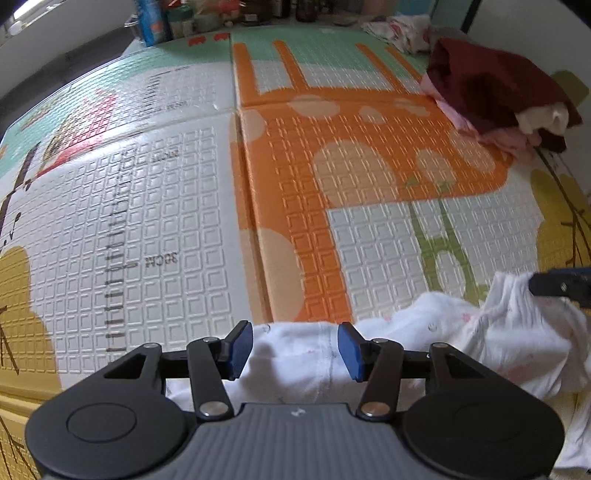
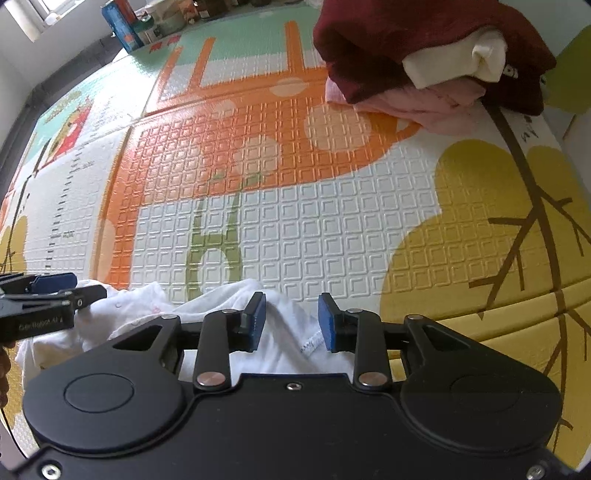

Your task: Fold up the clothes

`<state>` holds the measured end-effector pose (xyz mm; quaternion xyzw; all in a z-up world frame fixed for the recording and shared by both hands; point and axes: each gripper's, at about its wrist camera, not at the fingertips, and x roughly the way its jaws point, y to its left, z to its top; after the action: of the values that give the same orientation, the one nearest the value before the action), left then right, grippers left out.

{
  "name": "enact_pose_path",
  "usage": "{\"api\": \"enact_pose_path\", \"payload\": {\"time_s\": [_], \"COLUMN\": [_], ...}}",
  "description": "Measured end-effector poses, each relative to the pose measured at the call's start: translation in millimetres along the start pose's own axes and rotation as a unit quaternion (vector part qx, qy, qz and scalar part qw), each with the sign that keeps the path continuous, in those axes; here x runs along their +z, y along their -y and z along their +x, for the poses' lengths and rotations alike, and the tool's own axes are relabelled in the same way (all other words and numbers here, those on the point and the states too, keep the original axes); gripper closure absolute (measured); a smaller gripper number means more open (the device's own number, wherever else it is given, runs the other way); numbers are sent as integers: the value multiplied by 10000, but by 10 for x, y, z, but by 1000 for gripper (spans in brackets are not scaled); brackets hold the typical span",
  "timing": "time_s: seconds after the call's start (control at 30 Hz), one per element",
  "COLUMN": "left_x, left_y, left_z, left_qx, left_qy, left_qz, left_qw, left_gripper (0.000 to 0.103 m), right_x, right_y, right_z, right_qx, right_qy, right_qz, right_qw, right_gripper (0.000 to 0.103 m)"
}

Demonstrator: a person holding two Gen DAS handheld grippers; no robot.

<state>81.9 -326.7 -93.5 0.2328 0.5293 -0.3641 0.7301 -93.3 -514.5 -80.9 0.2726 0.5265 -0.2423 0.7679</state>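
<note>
Thin white cotton garment point(image 2: 284, 343), lower centre: soft, limp, likely light. Your left gripper point(image 1: 295, 349) and right gripper point(image 2: 291, 321) both stand apart; pinch its hem.

Left tool point(image 1: 295, 349) black with grey ribbed body, blue pads, silver rivets, right tool point(image 2: 291, 321) all black, blue pads, small screws

Soft daylight from a far window point(image 2: 35, 14); fisheye-bent edges, slight blur
</note>
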Motion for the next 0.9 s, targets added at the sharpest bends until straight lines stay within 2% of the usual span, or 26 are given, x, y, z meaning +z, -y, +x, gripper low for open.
{"api": "enact_pose_path", "payload": {"time_s": [0.2,0.43,0.6,0.63,0.67,0.77,0.8,0.83,0.9], "left_x": [-138,-295,-345,-350,-354,-355,-352,-348,-341], "left_y": [94,127,121,122,125,140,146,149,143], "left_z": [12,21,22,25,27,18,14,10,-8], "left_qx": [-77,-39,-33,-34,-48,-156,-202,-223,-235], "left_qy": [-84,-33,57,79,103,148,152,156,187], "left_qz": [264,377,365,360,364,346,327,318,290], "left_qw": [9996,9993,9993,9993,9993,9992,9991,9991,9991], "left_gripper": [47,39,38,39,40,61,66,77,84], "right_x": [-91,-281,-376,-386,-392,-399,-399,-398,-395], "right_y": [1,-27,-34,-41,-50,-73,-76,-81,-92], "right_z": [67,120,161,163,165,153,143,134,113], "right_qx": [-15,-126,-193,-217,-246,-197,-164,-150,-150], "right_qy": [-154,-397,-420,-402,-382,-325,-312,-291,-232], "right_qz": [-75,-311,-409,-441,-475,-537,-532,-536,-557], "right_qw": [9999,9986,9981,9980,9978,9978,9980,9980,9981], "right_gripper": [72,69,69,70,77,91,92,93,94]}}
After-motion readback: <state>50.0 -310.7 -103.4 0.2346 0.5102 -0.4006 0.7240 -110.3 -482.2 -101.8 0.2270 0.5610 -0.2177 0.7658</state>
